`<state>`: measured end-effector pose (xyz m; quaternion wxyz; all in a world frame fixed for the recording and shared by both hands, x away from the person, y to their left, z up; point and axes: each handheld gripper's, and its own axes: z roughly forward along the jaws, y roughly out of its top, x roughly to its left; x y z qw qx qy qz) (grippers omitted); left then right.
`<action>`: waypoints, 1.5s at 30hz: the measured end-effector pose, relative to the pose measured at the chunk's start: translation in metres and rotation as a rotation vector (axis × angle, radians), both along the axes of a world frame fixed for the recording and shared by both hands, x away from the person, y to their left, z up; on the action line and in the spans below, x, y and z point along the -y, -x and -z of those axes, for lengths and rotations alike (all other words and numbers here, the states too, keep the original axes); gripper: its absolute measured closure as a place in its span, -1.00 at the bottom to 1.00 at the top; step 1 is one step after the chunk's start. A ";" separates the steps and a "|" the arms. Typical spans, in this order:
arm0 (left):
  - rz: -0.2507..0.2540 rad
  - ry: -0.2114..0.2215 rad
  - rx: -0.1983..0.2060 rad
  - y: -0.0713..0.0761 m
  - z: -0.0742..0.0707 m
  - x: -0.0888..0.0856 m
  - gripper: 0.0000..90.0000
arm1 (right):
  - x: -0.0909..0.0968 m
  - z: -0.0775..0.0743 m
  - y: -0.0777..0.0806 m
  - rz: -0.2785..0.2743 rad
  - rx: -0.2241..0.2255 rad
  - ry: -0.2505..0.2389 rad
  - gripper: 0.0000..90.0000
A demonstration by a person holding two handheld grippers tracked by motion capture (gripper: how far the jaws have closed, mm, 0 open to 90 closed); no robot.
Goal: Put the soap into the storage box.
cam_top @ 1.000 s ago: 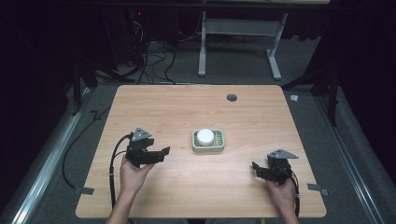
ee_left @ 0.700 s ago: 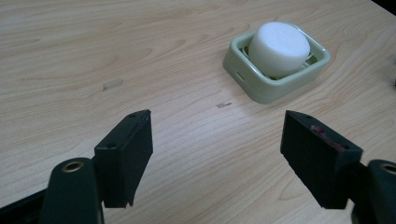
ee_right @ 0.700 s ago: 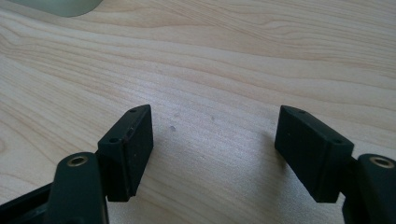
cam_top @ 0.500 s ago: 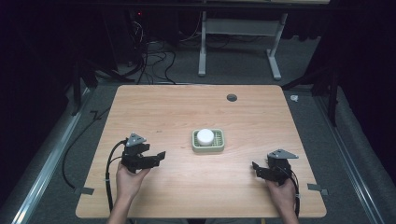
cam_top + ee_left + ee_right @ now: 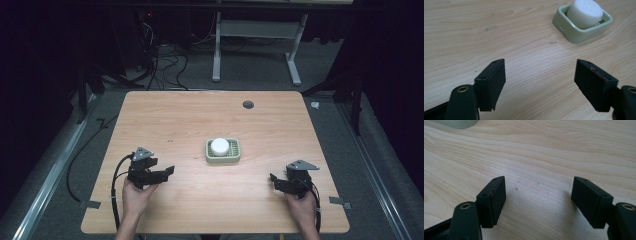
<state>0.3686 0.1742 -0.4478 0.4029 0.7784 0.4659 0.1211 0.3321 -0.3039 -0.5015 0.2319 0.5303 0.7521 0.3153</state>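
One white puck (image 5: 219,146) sits in the green tray (image 5: 223,159) mid-tabletop (image 5: 190,120), untouched. Left tongs (image 5: 167,171) have pulled back toward the near edge over the last second, jaws spread and empty; right tongs (image 5: 273,177) stayed put, also spread. Probably resetting, no grasp begun.

Nothing readable is showing anywhere: no text, label, brand, number or sign is appearing on the wooden table (image 5: 190,125), on the green dish (image 5: 574,30) or on the white cylinder (image 5: 585,11) sitting in it.
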 end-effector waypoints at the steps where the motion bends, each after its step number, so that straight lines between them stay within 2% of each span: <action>1: -0.002 -0.001 -0.004 0.000 0.002 0.000 -0.43 | 0.000 0.000 0.000 0.000 0.000 0.000 -0.36; 24: -0.026 -0.044 -0.048 0.004 0.031 -0.002 -0.42 | 0.000 0.000 0.000 0.000 0.001 0.001 -0.36; 30: -0.031 -0.077 -0.045 0.004 0.037 0.001 -0.42 | 0.000 0.000 0.000 0.000 0.001 0.001 -0.36; 40: -0.041 -0.096 -0.042 0.003 0.047 0.006 -0.42 | 0.000 0.000 0.000 0.000 0.000 0.000 -0.36; 45: -0.042 -0.124 -0.031 0.002 0.050 0.009 -0.42 | 0.000 0.000 0.000 0.000 0.001 0.001 -0.36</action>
